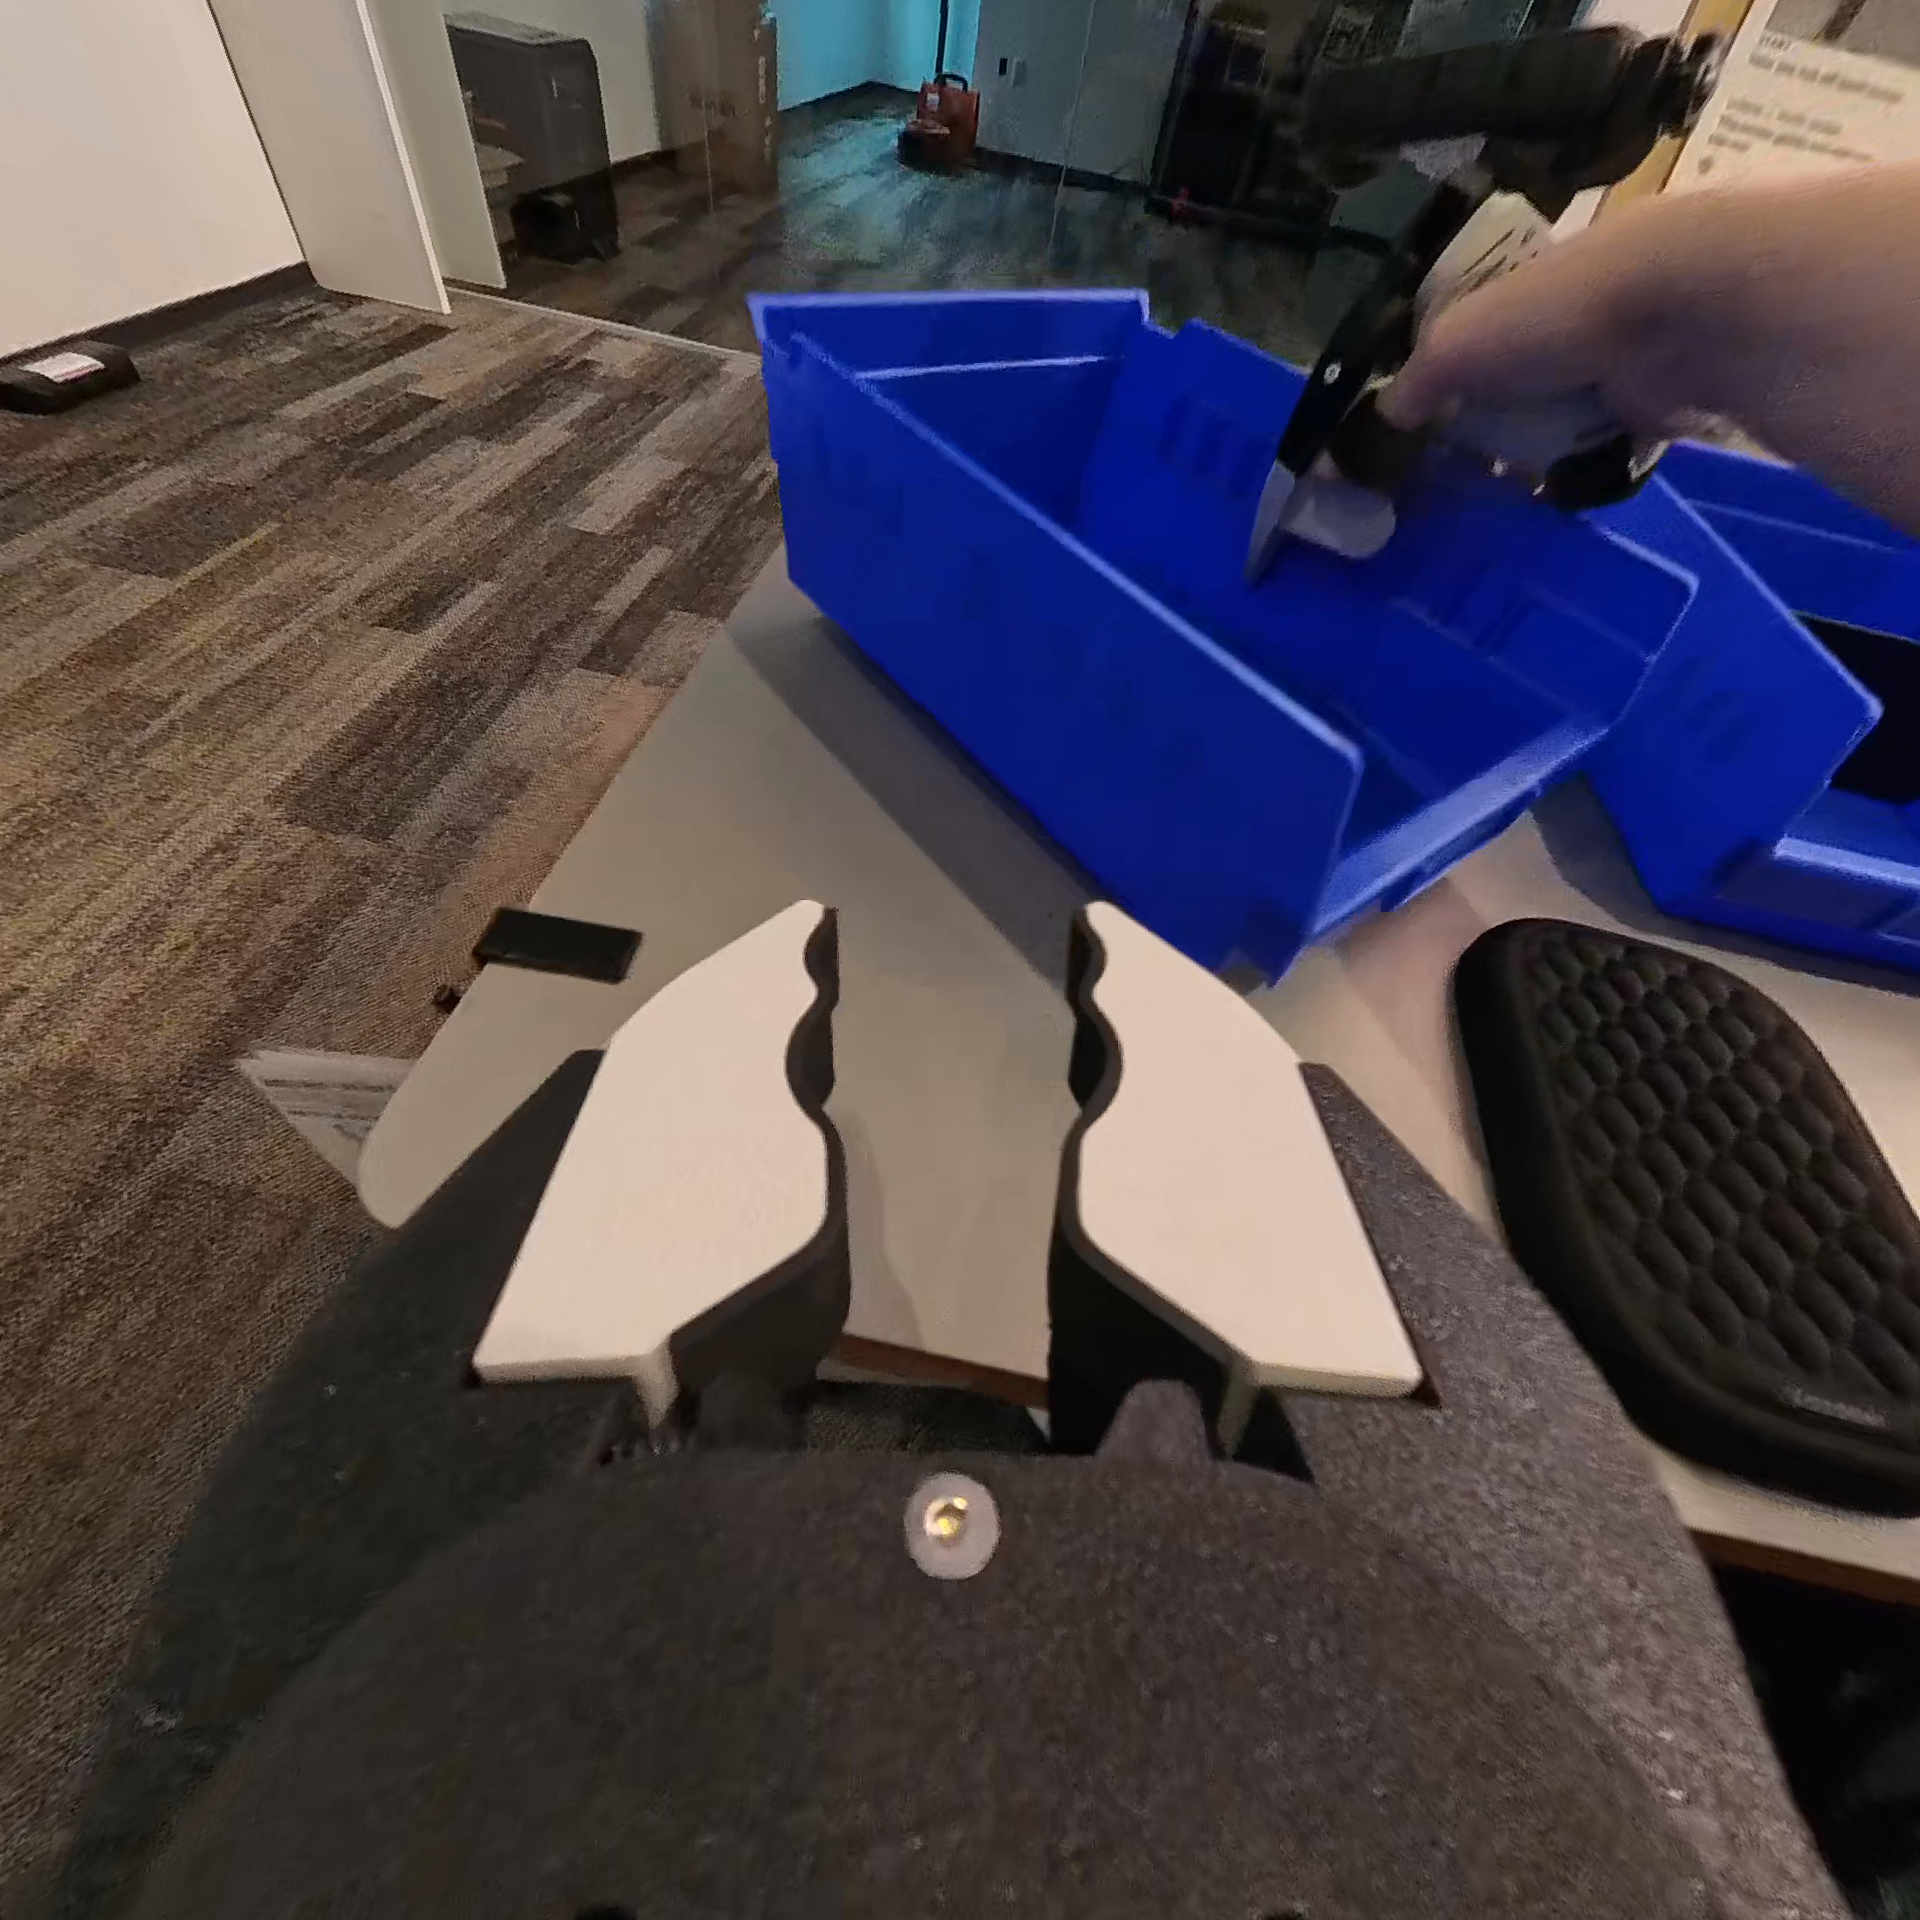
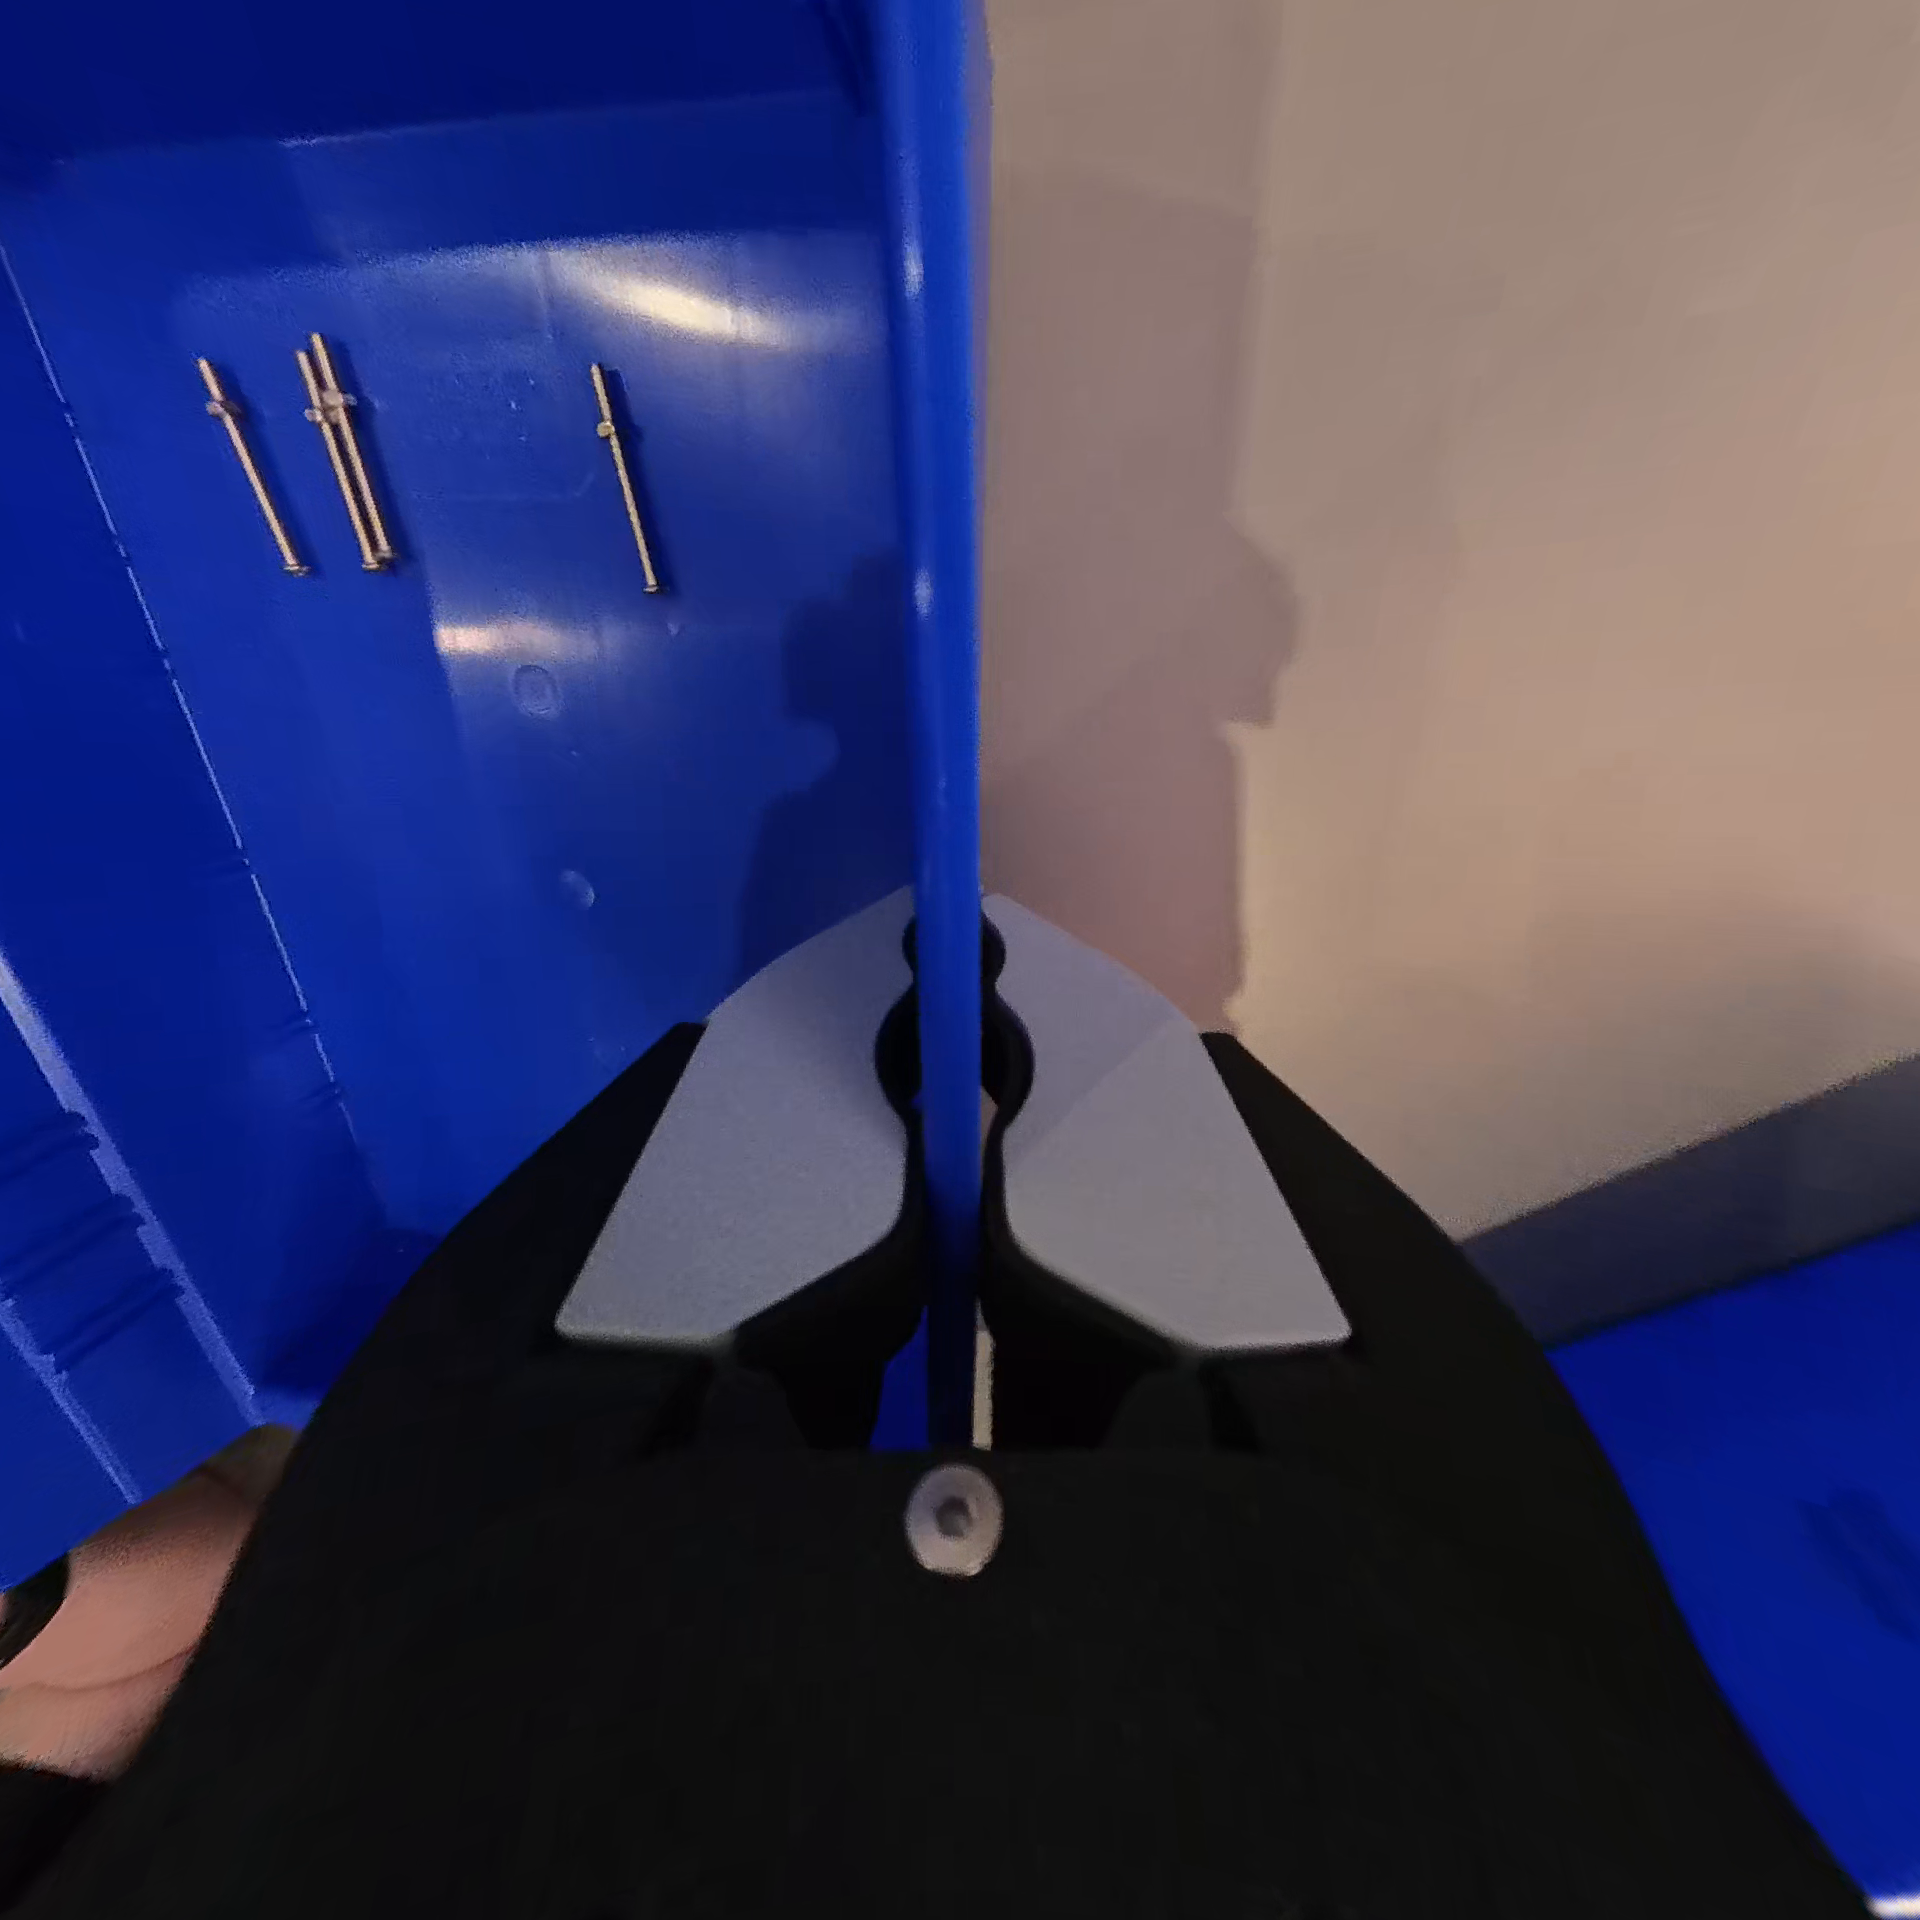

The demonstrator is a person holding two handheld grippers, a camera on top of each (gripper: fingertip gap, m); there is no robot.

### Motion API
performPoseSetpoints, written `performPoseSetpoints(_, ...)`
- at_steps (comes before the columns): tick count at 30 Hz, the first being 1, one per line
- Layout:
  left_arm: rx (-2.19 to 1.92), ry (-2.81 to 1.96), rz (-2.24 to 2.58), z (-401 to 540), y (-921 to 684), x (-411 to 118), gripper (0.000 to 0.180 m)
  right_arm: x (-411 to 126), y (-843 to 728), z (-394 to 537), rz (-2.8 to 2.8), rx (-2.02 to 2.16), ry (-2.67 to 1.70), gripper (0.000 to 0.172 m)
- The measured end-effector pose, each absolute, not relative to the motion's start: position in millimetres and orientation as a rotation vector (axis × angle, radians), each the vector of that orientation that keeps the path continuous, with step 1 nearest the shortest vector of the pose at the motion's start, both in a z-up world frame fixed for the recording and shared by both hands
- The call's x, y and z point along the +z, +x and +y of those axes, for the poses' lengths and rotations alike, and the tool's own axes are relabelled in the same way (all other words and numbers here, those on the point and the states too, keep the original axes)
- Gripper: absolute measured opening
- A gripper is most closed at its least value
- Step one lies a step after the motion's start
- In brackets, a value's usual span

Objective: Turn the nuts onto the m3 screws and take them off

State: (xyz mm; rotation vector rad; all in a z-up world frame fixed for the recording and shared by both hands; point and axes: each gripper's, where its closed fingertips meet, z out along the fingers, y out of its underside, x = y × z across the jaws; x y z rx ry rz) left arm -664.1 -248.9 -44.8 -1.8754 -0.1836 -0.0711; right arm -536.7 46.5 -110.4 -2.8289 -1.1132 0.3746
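Note:
My left gripper (image 1: pixel 951 920) is open and empty above the pale table (image 1: pixel 727 790), just short of the near corner of a blue plastic bin (image 1: pixel 1060 634). My right gripper (image 2: pixel 948 914) is shut on the bin's thin side wall (image 2: pixel 940 623), with one pad on each face. In the left wrist view the right gripper (image 1: pixel 1273 551) reaches down over the bin's far wall, held by a hand (image 1: pixel 1662 312). Several thin metal nails (image 2: pixel 343 457) lie on the bin's floor (image 2: pixel 540 727).
A black honeycomb-patterned pad (image 1: pixel 1704 1174) lies on the table at the right. A second blue bin (image 1: pixel 1829 707) stands behind the first. A small black block (image 1: pixel 556 943) sits at the table's left edge. Patterned carpet (image 1: pixel 260 623) lies to the left. About 35 centimeters separates my left fingertips from my right.

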Motion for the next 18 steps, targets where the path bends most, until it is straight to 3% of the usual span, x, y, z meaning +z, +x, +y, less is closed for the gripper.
performPoseSetpoints(4,-0.133,-1.844,-0.191,-230.7,-644.7,-36.3,0.058,-123.9,-533.4,43.2,-1.099,0.346,-2.844,0.005)
performPoseSetpoints(12,-0.131,-1.864,-0.167,-188.2,-598.9,-44.9,0.058,-108.7,-544.3,43.9,-1.032,0.587,-2.745,0.016)
performPoseSetpoints(16,0.016,-1.897,-0.152,-167.8,-594.0,-60.0,0.059,-86.5,-538.1,58.3,-1.16,0.511,-2.51,0.038)
performPoseSetpoints(18,0.089,-1.906,-0.153,-160.0,-597.8,-66.4,0.059,-65.7,-534.8,65.0,-1.183,0.503,-2.38,0.04)
